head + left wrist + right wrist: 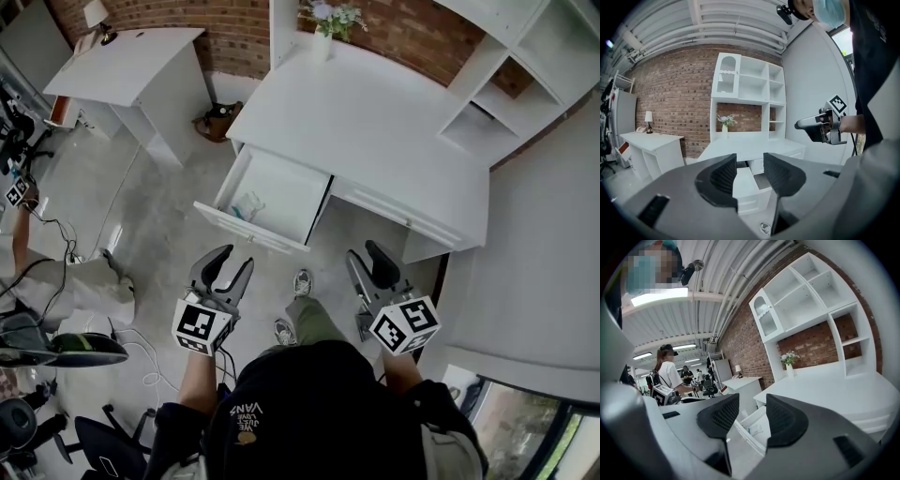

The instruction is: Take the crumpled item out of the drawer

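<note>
The white desk (375,122) has its left drawer (249,231) pulled out. A small pale crumpled item (248,205) lies on the drawer's floor near the left wall; it also shows as the crumpled item (754,429) in the right gripper view. My left gripper (232,261) hovers open just in front of the drawer's front panel, nothing between its jaws. My right gripper (365,253) is open and empty too, further right, below the desk's closed drawer. In the left gripper view the left gripper (750,171) points at the drawer (749,187).
A vase of flowers (328,23) stands at the desk's back, white shelving (525,66) at its right. A second white desk (131,70) with a lamp (97,14) is at far left. Cables (141,361) and office chairs (56,349) crowd the floor at left. People (670,371) stand behind.
</note>
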### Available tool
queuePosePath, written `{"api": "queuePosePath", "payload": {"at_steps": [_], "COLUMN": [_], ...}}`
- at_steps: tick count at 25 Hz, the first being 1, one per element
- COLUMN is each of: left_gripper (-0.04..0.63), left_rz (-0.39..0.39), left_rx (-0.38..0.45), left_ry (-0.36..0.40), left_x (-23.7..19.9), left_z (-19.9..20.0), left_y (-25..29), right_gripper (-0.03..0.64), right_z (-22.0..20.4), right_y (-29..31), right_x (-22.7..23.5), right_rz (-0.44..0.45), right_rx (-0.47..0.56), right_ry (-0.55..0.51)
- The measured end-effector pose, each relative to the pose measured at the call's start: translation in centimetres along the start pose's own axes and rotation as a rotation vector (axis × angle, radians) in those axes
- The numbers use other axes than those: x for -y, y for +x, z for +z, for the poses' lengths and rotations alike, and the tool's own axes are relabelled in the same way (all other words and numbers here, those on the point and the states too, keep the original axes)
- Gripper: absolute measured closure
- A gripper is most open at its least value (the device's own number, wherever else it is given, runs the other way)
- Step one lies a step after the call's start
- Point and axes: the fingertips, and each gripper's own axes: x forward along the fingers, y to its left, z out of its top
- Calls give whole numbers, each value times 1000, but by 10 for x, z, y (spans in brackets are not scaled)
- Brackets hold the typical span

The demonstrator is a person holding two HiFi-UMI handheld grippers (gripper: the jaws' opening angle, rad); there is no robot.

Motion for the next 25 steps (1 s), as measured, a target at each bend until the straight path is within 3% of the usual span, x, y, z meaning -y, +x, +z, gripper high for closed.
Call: {"api": "queuePosePath", "payload": {"at_steps": [8, 16, 25], "left_gripper": [437, 437, 437], "left_rz": [-2, -49, -110], "left_rx": [-30, -62, -186], "left_ry": [13, 60, 105], "left_x": [-42, -78, -105], "left_z": [6, 17, -1], "left_y": [49, 132, 202], "right_gripper": [460, 460, 460], "right_z": [14, 31, 32], "right_y": [57, 116, 154], "right_x": [30, 76, 105], "right_rz": [9, 32, 57], "right_rx": [-11, -34, -74], "right_ry": [9, -23, -10]}}
